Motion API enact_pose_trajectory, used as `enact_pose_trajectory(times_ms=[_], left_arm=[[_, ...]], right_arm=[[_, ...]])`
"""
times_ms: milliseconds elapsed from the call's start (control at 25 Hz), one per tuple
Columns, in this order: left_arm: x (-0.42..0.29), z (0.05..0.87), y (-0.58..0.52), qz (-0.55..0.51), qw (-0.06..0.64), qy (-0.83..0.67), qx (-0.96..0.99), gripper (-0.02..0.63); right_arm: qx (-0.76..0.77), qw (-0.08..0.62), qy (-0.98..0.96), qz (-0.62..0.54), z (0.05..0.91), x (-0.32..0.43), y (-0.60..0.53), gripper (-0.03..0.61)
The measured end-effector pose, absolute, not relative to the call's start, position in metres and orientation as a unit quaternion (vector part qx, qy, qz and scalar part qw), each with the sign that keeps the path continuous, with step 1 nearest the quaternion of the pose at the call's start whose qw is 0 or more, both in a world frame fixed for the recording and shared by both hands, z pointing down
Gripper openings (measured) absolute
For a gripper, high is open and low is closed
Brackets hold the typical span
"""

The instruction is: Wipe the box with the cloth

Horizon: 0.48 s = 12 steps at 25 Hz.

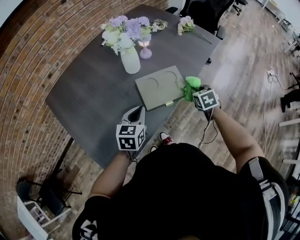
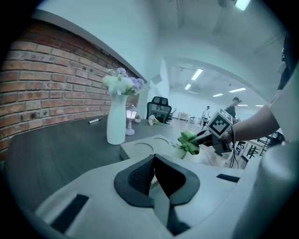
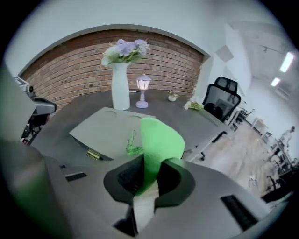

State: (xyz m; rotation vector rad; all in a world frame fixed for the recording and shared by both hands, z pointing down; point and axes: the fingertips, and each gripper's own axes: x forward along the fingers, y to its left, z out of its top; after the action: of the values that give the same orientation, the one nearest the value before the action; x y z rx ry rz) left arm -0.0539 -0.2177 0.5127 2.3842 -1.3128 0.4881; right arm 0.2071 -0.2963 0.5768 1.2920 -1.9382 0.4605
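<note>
Cloth (image 3: 161, 137) clamped in right tongs (image 3: 150, 163) | seemingly touching box (image 1: 158, 87) edge | left tongs (image 2: 154, 162) together, empty

Dark grey table (image 1: 93, 98), one long side against a brick wall (image 1: 28, 70). White vase (image 1: 131, 60) upright near table centre, holding lilac and white flowers (image 1: 124, 30). Small pink lantern lamp (image 1: 145, 47) just beside the vase, lit. Two loose flower bunches (image 1: 185, 23) lie at the far end. A pen (image 2: 96, 120) lies near the wall side. Black office chair (image 1: 206, 11) beyond the far end. Wood-plank floor (image 1: 243, 70) to the right, cables (image 1: 272, 75) on it. Red-and-white shoe (image 1: 165, 138) by the near table edge. Dark folding chair (image 1: 42, 194) at lower left.
</note>
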Motion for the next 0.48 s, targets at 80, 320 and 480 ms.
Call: enact_pose_trajectory(times_ms=[80,320,480], left_arm=[[-0.045,0.512,-0.217,0.174,0.184,-0.454,0.854,0.008],[-0.039,0.508,-0.212,0.169,0.177,-0.438,0.865,0.008],[-0.049,0.499,-0.210,0.163,0.168,-0.436,0.869,0.008]], right_arm=[[0.537,0.380,-0.731,0.180,0.571,0.244,-0.290,0.044],[0.585,0.335,-0.714,0.190,0.546,0.283,-0.264,0.044],[0.594,0.301,-0.726,0.175,0.522,0.262,-0.253,0.044]])
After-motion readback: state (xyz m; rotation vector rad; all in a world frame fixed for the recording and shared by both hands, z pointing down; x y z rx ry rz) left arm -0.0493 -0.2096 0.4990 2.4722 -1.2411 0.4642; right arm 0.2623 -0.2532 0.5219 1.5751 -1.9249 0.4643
